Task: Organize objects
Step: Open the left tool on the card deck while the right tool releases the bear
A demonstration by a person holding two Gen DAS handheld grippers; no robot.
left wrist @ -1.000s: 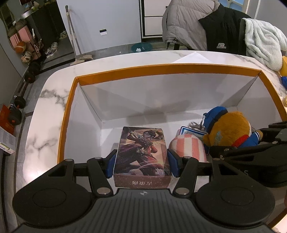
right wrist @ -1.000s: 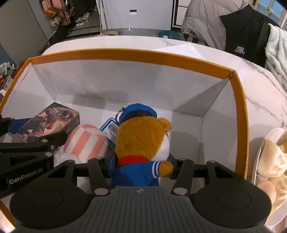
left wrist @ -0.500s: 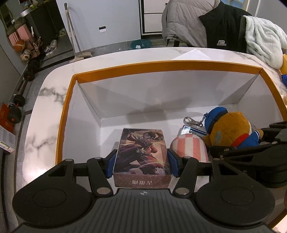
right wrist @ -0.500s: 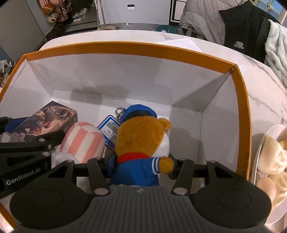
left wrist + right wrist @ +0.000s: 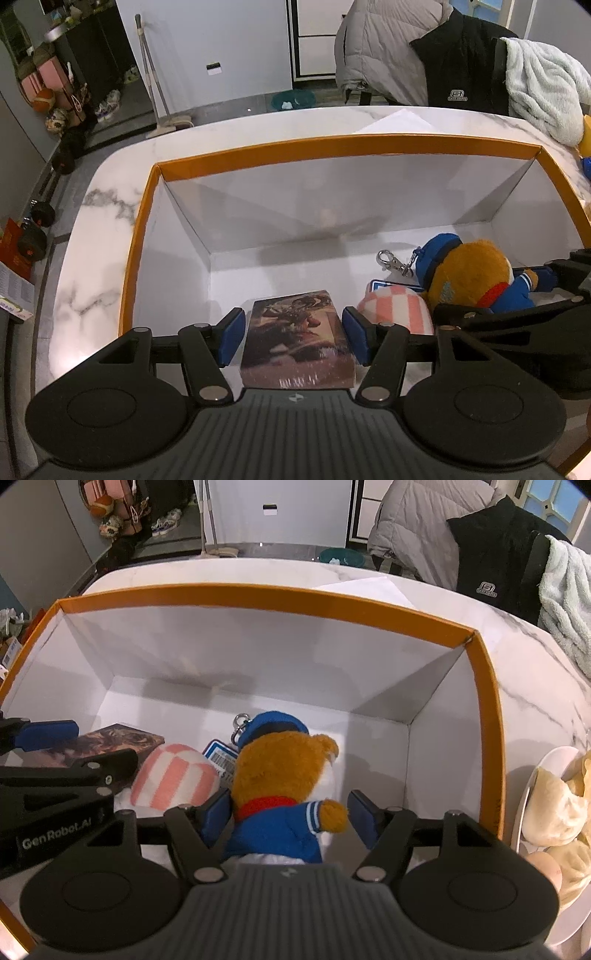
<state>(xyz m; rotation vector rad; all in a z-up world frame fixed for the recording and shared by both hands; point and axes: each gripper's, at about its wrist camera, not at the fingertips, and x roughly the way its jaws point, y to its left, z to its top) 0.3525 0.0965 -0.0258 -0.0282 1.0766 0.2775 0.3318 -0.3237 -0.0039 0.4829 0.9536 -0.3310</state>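
Observation:
An orange-rimmed white box (image 5: 332, 146) (image 5: 258, 594) sits on a marble table. Inside lie an illustrated card box (image 5: 297, 341) (image 5: 110, 740), a pink-and-white striped plush (image 5: 395, 308) (image 5: 173, 777) and a brown plush bear in blue clothes with a keychain clip (image 5: 469, 273) (image 5: 288, 775). My left gripper (image 5: 294, 338) is open, its blue pads a little off each side of the card box. My right gripper (image 5: 288, 818) is open around the bear, a gap at its right pad.
A white plate with buns (image 5: 554, 805) sits right of the box. A sheet of white paper (image 5: 365, 589) lies behind the box. Coats and a towel hang on chairs (image 5: 461, 62) beyond the table.
Both grippers have opened and let go: the left off the card box, the right off the bear. Both have drawn back and up a little, and the items rest in the box.

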